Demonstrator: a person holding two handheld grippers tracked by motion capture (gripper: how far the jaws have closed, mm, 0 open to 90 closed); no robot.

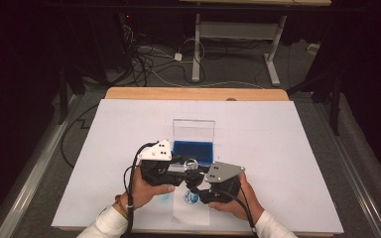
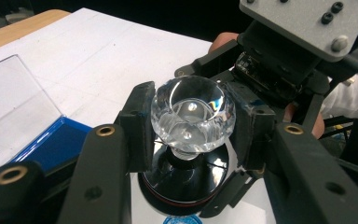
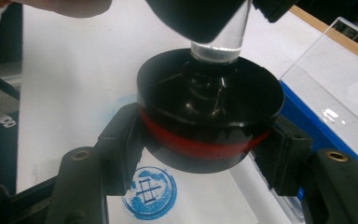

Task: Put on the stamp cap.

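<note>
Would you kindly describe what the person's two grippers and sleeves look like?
Both the left gripper and right gripper are black, each with two blocky jaws bearing brass-ringed holes and a grey three-cornered plate with dark screws. A black cable trails from each. The sleeves are white.

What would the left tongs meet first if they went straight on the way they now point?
Probably the right tongs directly opposite, clamped on the stamp's black base, while the left tongs grip its clear knob. Depth between them is unclear.
</note>
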